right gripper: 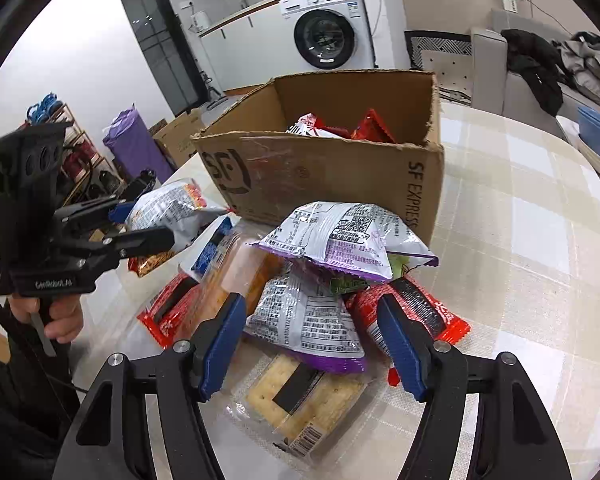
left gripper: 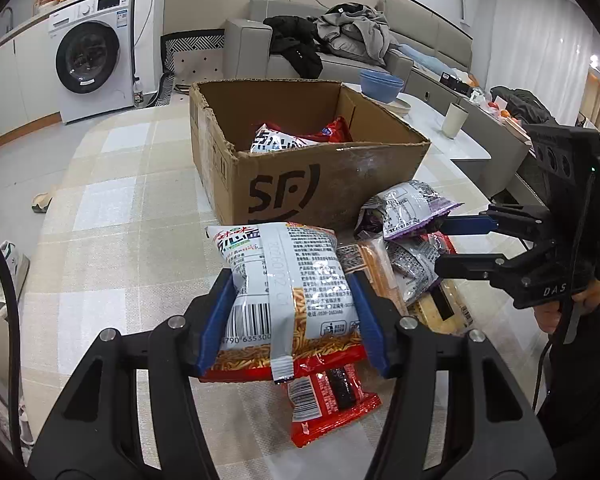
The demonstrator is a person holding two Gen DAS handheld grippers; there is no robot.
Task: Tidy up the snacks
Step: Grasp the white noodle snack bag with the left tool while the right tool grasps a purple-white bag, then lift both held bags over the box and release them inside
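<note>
Left tongs (left gripper: 292,316) clamped on noodle bag (left gripper: 284,280), lifted off surface (left gripper: 112,208) — we carry it to 12 o'clock, release over box (left gripper: 320,184). Right tongs (right gripper: 312,344) agape, empty, above purple bag (right gripper: 312,320) — we wait.

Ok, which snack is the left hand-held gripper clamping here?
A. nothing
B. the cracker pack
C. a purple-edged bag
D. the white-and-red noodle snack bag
D: the left hand-held gripper has both blue fingers pressed against the noodle snack bag, lifted before the cardboard box.
</note>
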